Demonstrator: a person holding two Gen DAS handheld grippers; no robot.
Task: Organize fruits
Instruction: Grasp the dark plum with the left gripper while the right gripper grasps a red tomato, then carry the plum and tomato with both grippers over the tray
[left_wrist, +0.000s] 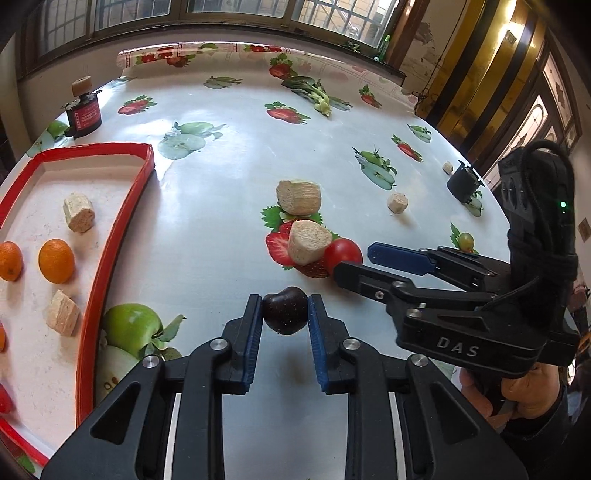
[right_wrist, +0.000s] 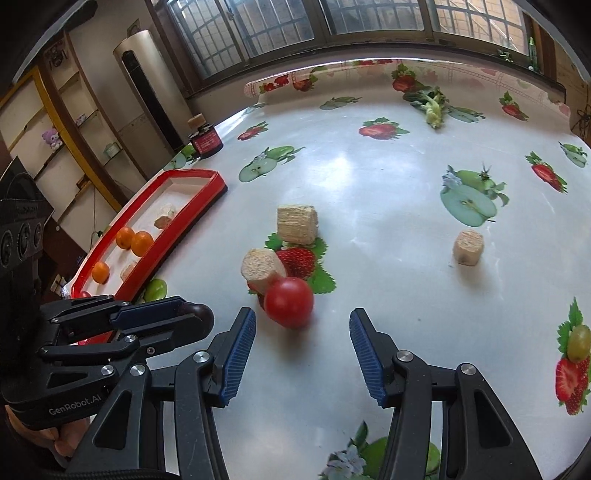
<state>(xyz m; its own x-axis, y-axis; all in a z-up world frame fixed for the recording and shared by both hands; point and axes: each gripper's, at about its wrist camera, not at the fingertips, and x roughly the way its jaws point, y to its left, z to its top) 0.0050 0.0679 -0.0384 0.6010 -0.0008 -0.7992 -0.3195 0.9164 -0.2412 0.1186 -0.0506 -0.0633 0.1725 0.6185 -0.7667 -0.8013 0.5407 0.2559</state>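
Note:
My left gripper (left_wrist: 285, 312) is shut on a dark purple plum (left_wrist: 285, 309), held just above the table; it also shows in the right wrist view (right_wrist: 199, 314). My right gripper (right_wrist: 302, 332) is open and empty, just short of a red tomato (right_wrist: 289, 302) that rests against a beige block (right_wrist: 260, 266). In the left wrist view the right gripper (left_wrist: 356, 262) reaches the tomato (left_wrist: 343, 253) from the right. The red-rimmed tray (left_wrist: 118, 229) at left holds oranges (left_wrist: 56, 260) and beige blocks (left_wrist: 78, 213).
Beige blocks (right_wrist: 297, 223) (right_wrist: 468, 246) lie on the fruit-print tablecloth. A green grape (right_wrist: 578, 342) sits at right. A leafy vegetable (right_wrist: 430, 103) lies at the back. A red-labelled jar (right_wrist: 205, 140) stands at back left, a black holder (left_wrist: 463, 182) at right.

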